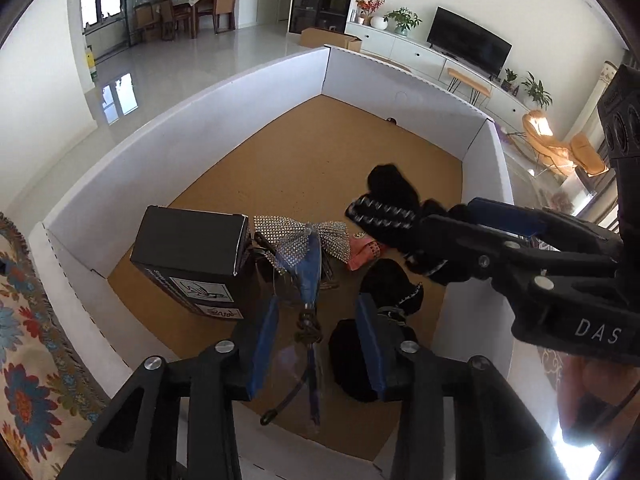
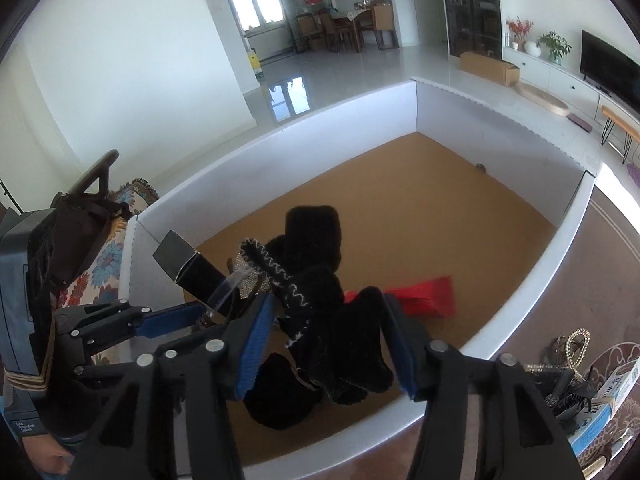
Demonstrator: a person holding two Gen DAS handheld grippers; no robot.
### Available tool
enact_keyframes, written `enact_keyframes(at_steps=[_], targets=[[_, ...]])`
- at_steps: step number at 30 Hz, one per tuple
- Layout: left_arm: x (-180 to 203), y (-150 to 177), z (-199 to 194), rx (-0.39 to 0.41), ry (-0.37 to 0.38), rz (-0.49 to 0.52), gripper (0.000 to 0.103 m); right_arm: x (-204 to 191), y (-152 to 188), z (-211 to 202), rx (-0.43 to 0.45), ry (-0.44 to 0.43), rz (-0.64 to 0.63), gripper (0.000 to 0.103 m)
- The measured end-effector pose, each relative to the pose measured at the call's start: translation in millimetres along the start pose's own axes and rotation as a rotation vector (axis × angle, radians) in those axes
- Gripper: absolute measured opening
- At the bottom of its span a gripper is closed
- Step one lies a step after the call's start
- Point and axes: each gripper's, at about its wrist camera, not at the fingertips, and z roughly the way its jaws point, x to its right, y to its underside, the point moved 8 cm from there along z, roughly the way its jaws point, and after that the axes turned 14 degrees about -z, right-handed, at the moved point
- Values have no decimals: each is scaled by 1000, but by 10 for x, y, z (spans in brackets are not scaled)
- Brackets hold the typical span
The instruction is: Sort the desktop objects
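- While both grippers hang over a white-walled box [image 1: 224, 92], its brown floor lies bare across the whole far half, up to the far corner.
- Left gripper [image 1: 316, 344]: jaws part open, pads not pressing. Between them, in the left view, lies a clear strip [image 1: 308, 276] with a sparkly bow [image 1: 300, 236] at its far end; whether it hangs or rests on the floor cannot be told.
- Right gripper [image 2: 328, 344]: jaws stand wide, with a black knit glove [image 2: 320, 280] between the blue pads; contact with either pad cannot be told, so a grip is not confirmed.
- Black carton [image 1: 192, 252] stands on the box floor near the left wall, just beside the bow.
- Red packet [image 2: 424, 296] lies on the floor beyond the glove, toward the right wall but apart from it.
- Second dark knit piece [image 1: 360, 360] lies at the near edge of the floor, under the grippers.
- Small dark speck [image 1: 391, 121] sits at the foot of the far wall.
- All contents crowd the near left part of the box; the right side and far end stay open.
- Outside the right wall, in the right view, a heap of beaded items [image 2: 568, 352] and a blue-and-white pack [image 2: 612, 400] sit on the table.
- Floral cloth [image 1: 28, 360] borders the box's left wall.
- Behind the left gripper a person's hand [image 2: 48, 460] shows at the frame edge.
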Motion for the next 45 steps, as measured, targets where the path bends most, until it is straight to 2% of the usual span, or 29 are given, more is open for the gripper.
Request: enact_keyframes(at_steps=[1, 2, 5, 9, 11, 13, 15, 17, 20, 23, 26, 29, 32, 36, 39, 45], targets=[[14, 7, -11, 17, 7, 6, 64, -6, 15, 29, 5, -9, 6, 85], [22, 7, -39, 39, 0, 16, 70, -8, 29, 11, 23, -9, 11, 85], [42, 22, -170, 94, -18, 25, 71, 33, 108, -204, 86, 2, 23, 86], [272, 105, -504, 180, 40, 21, 71, 165, 422, -722, 176, 87, 23, 94], [543, 226, -713, 210, 101, 54, 71, 256, 726, -1033, 216, 147, 27, 102], [880, 433, -923, 234, 175, 104, 73, 382, 1132, -1293, 224, 226, 40, 103], [1248, 667, -1128, 246, 256, 158, 84, 550, 1612, -1507, 196, 304, 69, 103], [1617, 926, -1273, 256, 335, 206, 103, 718, 2138, -1698, 150, 373, 121, 103], [2111, 1357, -1273, 200, 415, 296, 103, 935, 2875, -1948, 84, 438, 233, 103], [2495, 1782, -988, 115, 407, 392, 103, 1089, 3432, -2118, 33, 472, 339, 103], [2662, 2093, -604, 35, 367, 447, 103, 1131, 3797, -2209, 8, 498, 397, 103], [2633, 2305, -211, -37, 299, 471, 103, 1113, 3966, -2240, 9, 503, 437, 103], [2485, 2437, 29, -77, 269, 453, 103, 1073, 4008, -2199, 8, 502, 449, 103], [2306, 2470, 209, -53, 214, 465, 103, 1058, 3988, -2112, -4, 501, 452, 103], [2326, 2431, 218, -47, 232, 459, 103, 1063, 3968, -2091, -8, 498, 452, 103], [2308, 2441, 231, -46, 202, 472, 103, 1076, 3999, -2048, -45, 529, 451, 103]])
